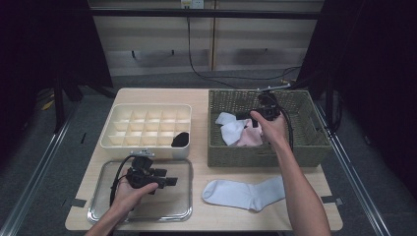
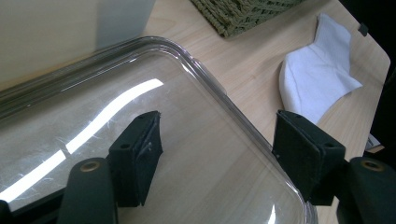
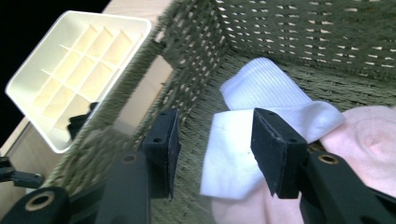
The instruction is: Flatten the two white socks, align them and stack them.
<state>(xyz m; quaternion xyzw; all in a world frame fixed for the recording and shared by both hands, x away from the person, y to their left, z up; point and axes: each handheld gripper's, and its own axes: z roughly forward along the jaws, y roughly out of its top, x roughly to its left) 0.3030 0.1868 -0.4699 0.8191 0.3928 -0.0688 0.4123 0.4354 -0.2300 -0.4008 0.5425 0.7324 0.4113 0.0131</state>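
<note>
My right gripper (image 1: 244,117) (image 3: 215,140) is inside the woven basket (image 1: 216,147) (image 3: 303,28), open, its jaws straddling a white sock (image 1: 231,130) (image 3: 238,154) without touching it. A pink sock (image 1: 252,139) (image 3: 373,140) lies beside that one. Another white sock (image 1: 245,193) (image 2: 317,79) lies flat on the table in front of the basket. My left gripper (image 1: 168,177) (image 2: 219,140) hovers open over the shiny tray (image 1: 105,209) (image 2: 224,98), with nothing between its jaws. A rolled black sock (image 1: 180,139) (image 3: 79,122) sits in a front right cell of the cream divided organizer (image 1: 147,110) (image 3: 74,70).
The organizer stands just behind the tray, and the basket is to its right. Bare wood shows between the tray and the flat sock. Table edges run close to the tray's front and left. Cables hang at the back wall.
</note>
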